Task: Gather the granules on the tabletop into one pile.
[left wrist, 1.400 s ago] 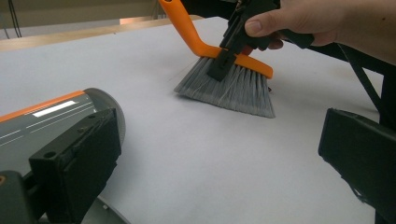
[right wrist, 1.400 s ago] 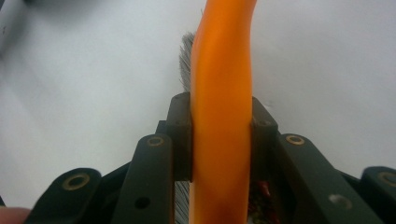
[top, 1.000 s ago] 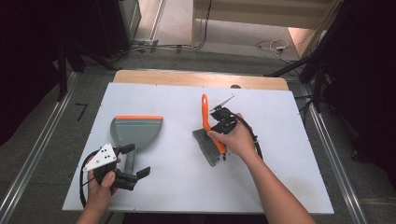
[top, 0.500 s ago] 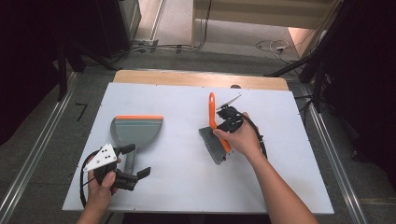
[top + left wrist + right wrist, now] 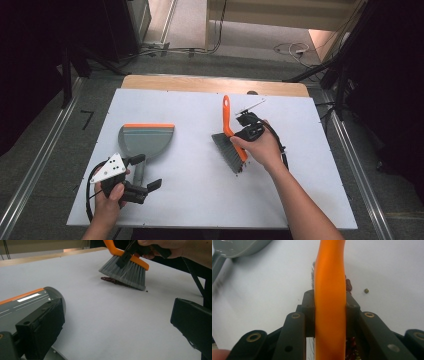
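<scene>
two grippers over a white table (image 5: pixel 200 200). right gripper (image 5: pixel 245 131) jaws pinch the orange handle of the brush (image 5: pixel 231 145), grey bristles down on the table mid-right, touching dark red crumbs (image 5: pixel 112 280). left gripper (image 5: pixel 142 172) jaws spread wide, straddling the handle of the grey dustpan (image 5: pixel 145 141) at table left.

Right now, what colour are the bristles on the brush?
Grey bristles under an orange back, clearest in the left gripper view.
</scene>
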### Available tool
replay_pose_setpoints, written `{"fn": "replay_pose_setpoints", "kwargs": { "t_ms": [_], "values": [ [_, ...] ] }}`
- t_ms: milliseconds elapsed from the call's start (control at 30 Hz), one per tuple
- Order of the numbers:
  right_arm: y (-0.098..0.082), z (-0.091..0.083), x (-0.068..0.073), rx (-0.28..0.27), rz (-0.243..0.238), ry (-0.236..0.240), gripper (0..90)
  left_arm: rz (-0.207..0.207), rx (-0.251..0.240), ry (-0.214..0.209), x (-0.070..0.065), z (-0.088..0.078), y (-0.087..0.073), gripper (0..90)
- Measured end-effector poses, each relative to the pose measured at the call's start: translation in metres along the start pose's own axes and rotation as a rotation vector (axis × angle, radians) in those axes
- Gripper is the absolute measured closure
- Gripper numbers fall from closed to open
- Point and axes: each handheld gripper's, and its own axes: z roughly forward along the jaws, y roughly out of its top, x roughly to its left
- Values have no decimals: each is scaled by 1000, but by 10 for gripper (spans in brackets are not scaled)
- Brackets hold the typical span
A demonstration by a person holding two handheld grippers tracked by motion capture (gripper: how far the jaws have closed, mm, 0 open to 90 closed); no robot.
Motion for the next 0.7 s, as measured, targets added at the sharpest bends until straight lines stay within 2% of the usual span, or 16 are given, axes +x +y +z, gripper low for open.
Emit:
{"fn": "replay_pose_setpoints", "kwargs": {
  "t_ms": [200,333,433,567,633,700],
  "values": [
    [3,-25,14,-25,-99,6,682,-1,1,-2,-1,0,0,2],
    [-1,-39,24,0,-241,-46,682,-1,1,-3,0,0,0,3],
    [-9,-42,33,54,-412,-87,681,1,2,-3,-1,0,0,2],
    [-27,-38,48,162,-628,-72,681,1,1,-3,-1,1,0,3],
    [-35,-34,54,222,-706,-65,681,0,2,-3,-1,1,0,2],
    [-42,-29,57,279,-737,-67,681,1,4,-4,-1,2,0,2]
  ]
}}
